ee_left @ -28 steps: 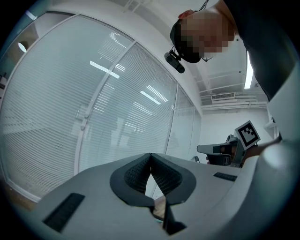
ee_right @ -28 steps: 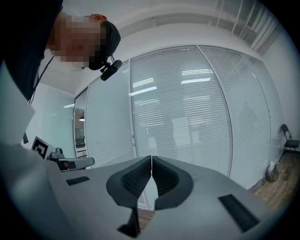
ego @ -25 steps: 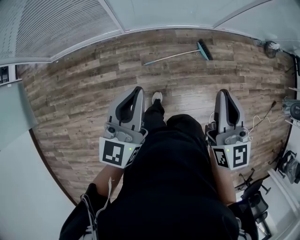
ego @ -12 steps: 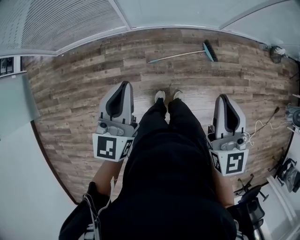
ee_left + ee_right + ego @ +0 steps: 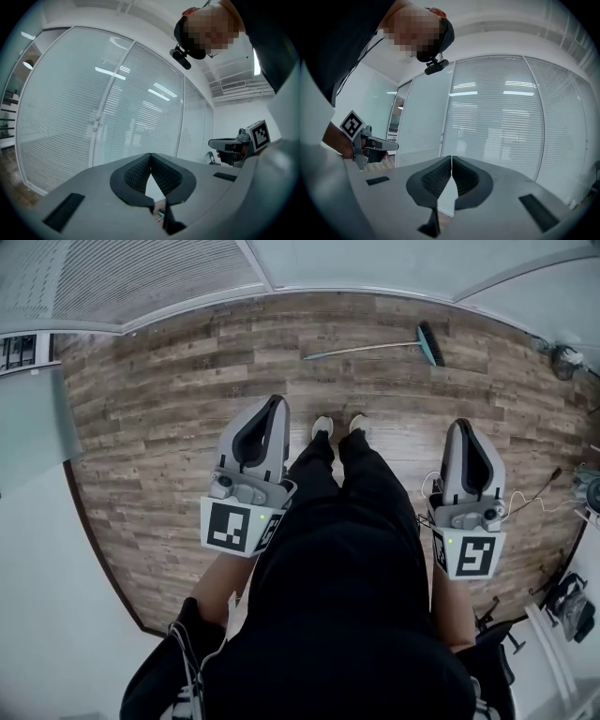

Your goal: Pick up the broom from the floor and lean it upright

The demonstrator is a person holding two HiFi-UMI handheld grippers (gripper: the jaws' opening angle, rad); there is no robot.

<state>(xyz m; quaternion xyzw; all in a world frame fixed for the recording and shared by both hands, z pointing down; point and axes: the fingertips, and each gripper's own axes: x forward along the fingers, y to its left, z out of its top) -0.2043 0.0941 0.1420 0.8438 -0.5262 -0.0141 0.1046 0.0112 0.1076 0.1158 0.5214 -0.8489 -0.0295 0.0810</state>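
Wood-plank floor (image 5: 169, 427) fills the head view, edged along the top by glass walls (image 5: 141, 277) with blinds. The broom (image 5: 375, 347) lies flat on the planks at the upper centre-right of the frame, its brush end to the right and its thin handle running left, well apart from the person. A second ago only one shoe showed ahead of the legs. Now both shoes (image 5: 322, 426) stand side by side at mid-frame, so a step seems to have just finished, and the broom has drifted slightly right in the view while staying about as far off. The left gripper (image 5: 277, 404) and right gripper (image 5: 466, 426) hang level on either side of the legs much as before. Each gripper's own view faces only the blinds, with the jaws pressed together at their tips and nothing between them. Loose cables (image 5: 539, 493) trail at the right edge, clear of the path ahead. By the look of it the task is still in its approach. The person has to close the remaining gap, bend down and spread one pair of jaws before the handle can be taken, and no lifting or leaning has begun.
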